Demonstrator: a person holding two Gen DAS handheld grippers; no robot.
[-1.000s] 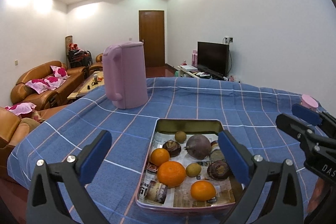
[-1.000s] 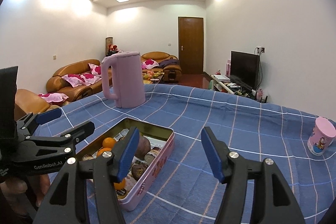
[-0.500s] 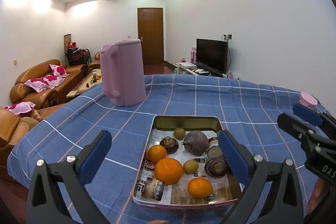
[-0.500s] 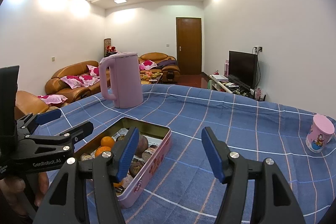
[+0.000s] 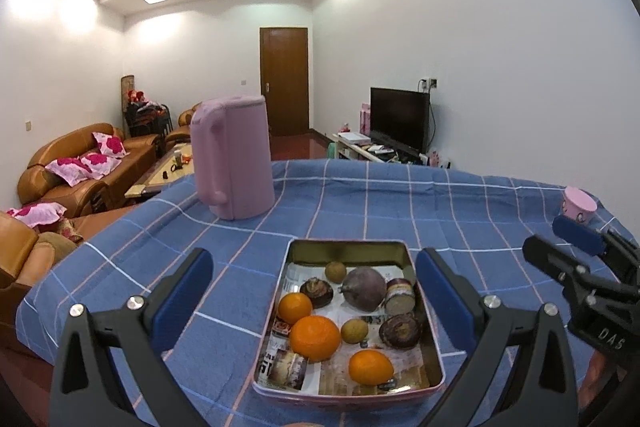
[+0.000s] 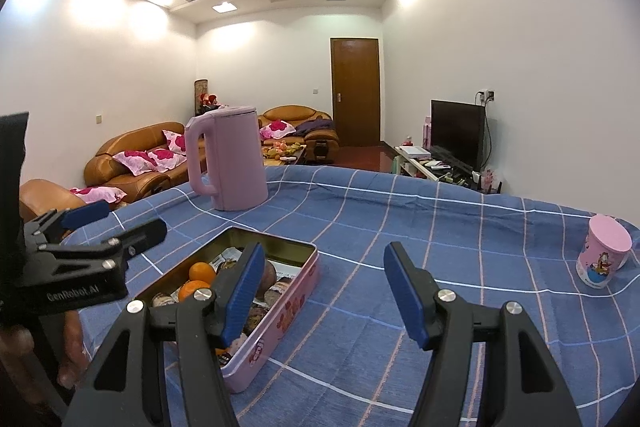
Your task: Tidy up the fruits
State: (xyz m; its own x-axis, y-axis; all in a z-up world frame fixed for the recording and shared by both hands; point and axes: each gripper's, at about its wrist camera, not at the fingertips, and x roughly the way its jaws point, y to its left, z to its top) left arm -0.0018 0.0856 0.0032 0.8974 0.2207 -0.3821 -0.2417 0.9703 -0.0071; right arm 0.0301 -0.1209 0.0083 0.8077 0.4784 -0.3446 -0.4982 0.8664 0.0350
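On the side of the left gripper [image 6: 116,227], seen from the right wrist view, white lettering reads "GenRobot.AI"; the right gripper [image 5: 556,243], seen from the left wrist view, shows the letters "DAS". Printed paper lines the pink tin [image 5: 434,351], too small to read. That tin sits on the desk [image 5: 400,203], which is covered by a blue checked cloth, and holds the fruit: 3 oranges [image 5: 315,337], 2 small yellow-green fruits [image 5: 354,331], a large purple fruit [image 5: 365,288] and several dark round ones [image 5: 400,326].

Behind the tin, well apart from it, stands a pink kettle [image 5: 232,157], upright, handle to the left. A pink cartoon cup [image 6: 604,253] stands far off toward the desk's right edge. Brown sofas [image 6: 140,157] with pink cushions, a wooden door [image 6: 355,91] and a television [image 6: 458,133] fill the room beyond.

Both grippers hover low over the near edge, tilted slightly downward. The left gripper's jaws stand wide apart, framing the tin with nothing between the pads. The right gripper's jaws are also apart and hold nothing, over bare cloth just right of the tin.
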